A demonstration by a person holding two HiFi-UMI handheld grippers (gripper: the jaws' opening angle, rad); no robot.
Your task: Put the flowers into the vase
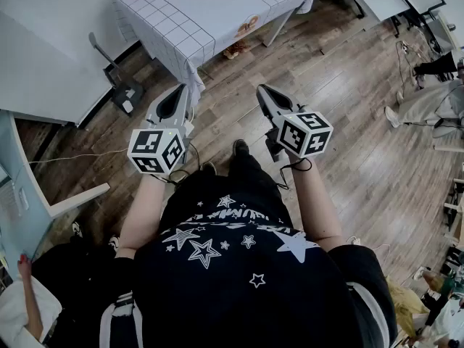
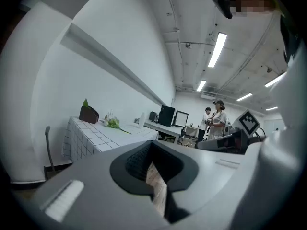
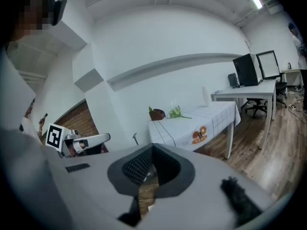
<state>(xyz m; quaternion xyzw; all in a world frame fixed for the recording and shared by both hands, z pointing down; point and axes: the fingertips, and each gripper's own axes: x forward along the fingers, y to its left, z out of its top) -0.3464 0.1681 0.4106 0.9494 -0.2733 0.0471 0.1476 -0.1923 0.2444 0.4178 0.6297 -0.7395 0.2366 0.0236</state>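
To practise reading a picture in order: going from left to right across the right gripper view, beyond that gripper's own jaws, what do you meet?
left gripper → dark brown container → flowers → orange print on the tablecloth → black monitors

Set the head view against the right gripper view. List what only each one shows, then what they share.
Only the head view: the person's black star-print shirt and the marker cube of the right gripper.
Only the right gripper view: the monitors on a desk, the office chair and the brick wall.
Both: the table with its checked cloth, the green flowers on it, the left gripper and the wooden floor.
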